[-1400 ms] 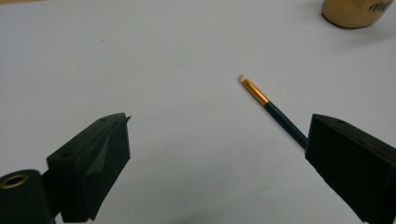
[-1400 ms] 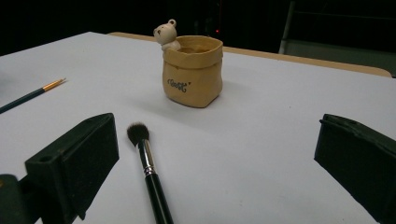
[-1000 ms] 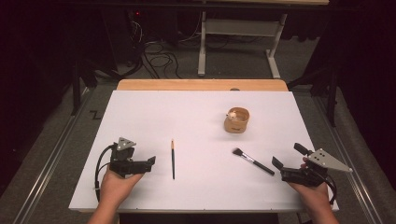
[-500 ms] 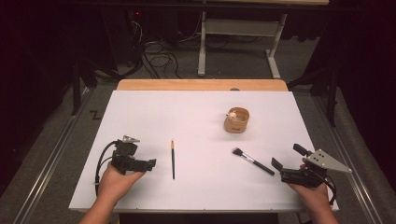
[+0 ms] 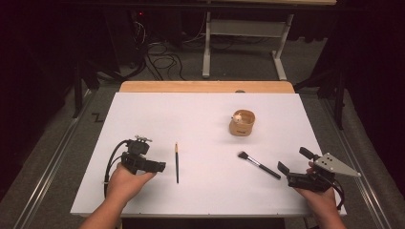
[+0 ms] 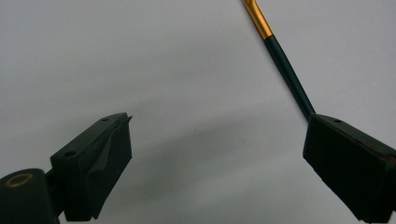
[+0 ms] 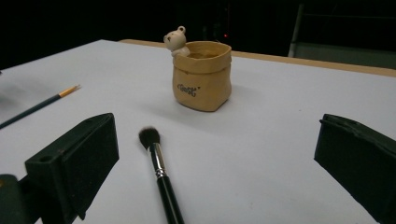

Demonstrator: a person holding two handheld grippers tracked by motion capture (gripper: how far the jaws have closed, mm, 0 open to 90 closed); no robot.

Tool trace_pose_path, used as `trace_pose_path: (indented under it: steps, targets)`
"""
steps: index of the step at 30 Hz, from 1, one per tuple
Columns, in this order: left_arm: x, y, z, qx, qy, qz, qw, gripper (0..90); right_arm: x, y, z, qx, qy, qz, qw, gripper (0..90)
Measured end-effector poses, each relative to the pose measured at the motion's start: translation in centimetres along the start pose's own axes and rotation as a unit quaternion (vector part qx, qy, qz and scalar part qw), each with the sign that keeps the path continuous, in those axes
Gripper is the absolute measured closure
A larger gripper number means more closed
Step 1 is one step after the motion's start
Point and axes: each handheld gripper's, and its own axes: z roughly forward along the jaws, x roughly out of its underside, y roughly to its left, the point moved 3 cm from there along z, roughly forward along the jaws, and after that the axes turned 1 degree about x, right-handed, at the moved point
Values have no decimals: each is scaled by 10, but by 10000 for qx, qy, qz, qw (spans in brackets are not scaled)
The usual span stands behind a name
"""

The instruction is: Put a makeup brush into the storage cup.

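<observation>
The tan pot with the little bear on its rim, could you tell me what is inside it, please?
The tan pot stands open-topped, with the bear figure perched on its rim. The right gripper view shows just a shaded strip of inner wall; the pot's front wall covers the bottom, so its contents cannot be seen.

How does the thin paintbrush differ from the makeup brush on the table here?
The paintbrush is slim, with a gold ferrule; the makeup brush is thicker, with a silver ferrule and a fluffy dark head. The paintbrush lies straight fore-and-aft near the left gripper; the makeup brush lies diagonally before the right gripper. Both lie flat, ungripped, with dark handles.
</observation>
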Motion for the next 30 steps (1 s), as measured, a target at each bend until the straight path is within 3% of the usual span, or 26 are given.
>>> trace_pose_path:
  steps: [6, 12, 24, 30]
  targets:
    - [-5, -8, 2, 98, 34, -131, 9999, 101, 0, 1, 0, -79, -36, 100, 9999, 3]
    - [-10, -18, 7, 102, 391, -94, 9991, 101, 0, 1, 0, -116, -36, 113, 9999, 3]
    - [-18, -30, 10, 308, 496, -204, 9981, 141, -1, 2, -1, -115, -43, 102, 9999, 3]
    - [-23, -35, 16, 266, 570, -208, 9978, 142, -1, 3, -1, -116, -53, 101, 9999, 3]
